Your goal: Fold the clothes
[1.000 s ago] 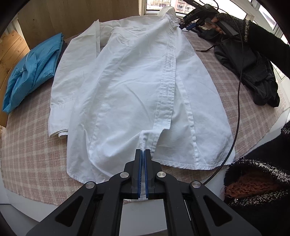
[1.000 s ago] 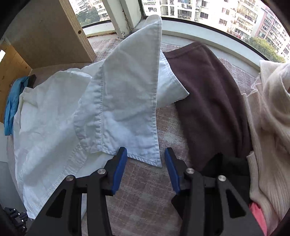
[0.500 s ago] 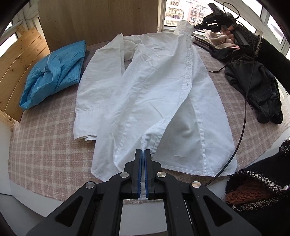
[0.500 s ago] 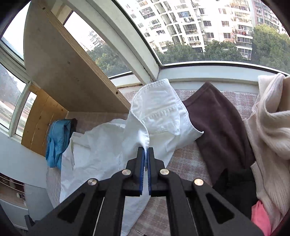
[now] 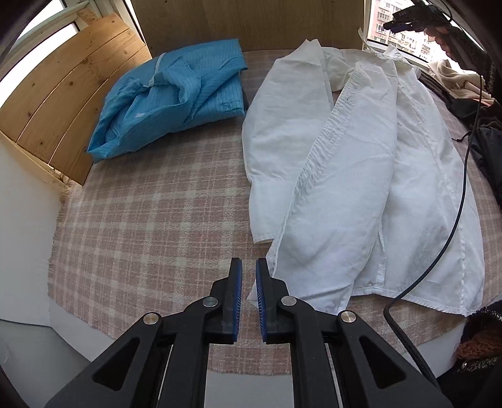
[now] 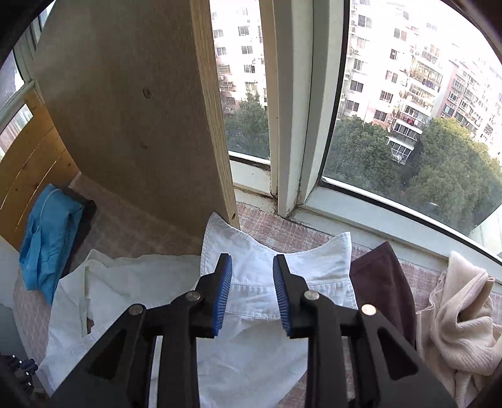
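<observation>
A white button shirt (image 5: 360, 175) lies on the plaid cloth, one front panel folded over toward the left sleeve. My left gripper (image 5: 248, 273) is open just left of the hem corner, nothing between its blue pads. In the right wrist view the same shirt's collar (image 6: 266, 266) lies flat below my right gripper (image 6: 252, 266), which is open and raised above it. The right gripper (image 5: 408, 22) also shows far up in the left wrist view, held by a hand in a dark sleeve.
A folded blue garment (image 5: 175, 91) rests at the back left against wooden panels (image 5: 66, 91). Dark clothes (image 5: 489, 150) and a cream sweater (image 6: 461, 326) lie on the right, a brown garment (image 6: 382, 288) beside the collar. A black cable (image 5: 451, 226) crosses the shirt. The window (image 6: 392, 110) is behind.
Both grippers let go of the shirt and opened. The left one shifted leftward off the hem; the right one lifted away from the collar, which now lies flat.
</observation>
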`<act>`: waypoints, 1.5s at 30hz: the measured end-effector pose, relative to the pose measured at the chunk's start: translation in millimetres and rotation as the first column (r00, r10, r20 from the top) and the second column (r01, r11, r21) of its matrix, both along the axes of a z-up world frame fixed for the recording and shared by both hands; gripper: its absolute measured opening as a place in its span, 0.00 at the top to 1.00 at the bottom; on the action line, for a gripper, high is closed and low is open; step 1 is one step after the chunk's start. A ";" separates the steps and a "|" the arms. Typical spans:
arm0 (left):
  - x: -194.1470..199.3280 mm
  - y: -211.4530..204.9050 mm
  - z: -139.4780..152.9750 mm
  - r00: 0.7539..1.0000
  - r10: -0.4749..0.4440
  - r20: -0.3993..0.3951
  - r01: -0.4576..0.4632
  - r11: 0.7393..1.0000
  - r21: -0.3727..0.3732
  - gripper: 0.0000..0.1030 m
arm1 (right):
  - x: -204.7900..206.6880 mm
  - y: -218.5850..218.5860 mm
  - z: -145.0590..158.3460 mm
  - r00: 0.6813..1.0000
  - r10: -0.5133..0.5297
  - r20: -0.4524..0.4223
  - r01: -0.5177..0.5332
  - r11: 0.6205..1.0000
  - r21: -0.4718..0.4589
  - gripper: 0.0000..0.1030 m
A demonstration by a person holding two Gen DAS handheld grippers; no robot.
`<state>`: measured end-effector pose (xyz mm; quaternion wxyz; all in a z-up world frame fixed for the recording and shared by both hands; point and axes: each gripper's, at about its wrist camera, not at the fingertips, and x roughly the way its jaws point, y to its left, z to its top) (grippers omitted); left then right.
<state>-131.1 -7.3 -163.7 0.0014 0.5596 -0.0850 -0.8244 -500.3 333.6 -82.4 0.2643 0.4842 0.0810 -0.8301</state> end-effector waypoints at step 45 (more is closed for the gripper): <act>78.7 229.6 33.7 0.969 -0.243 0.048 0.235 0.963 0.134 0.99 | 67.0 117.7 -93.7 0.930 -0.027 0.366 0.062 0.995 -0.084 0.52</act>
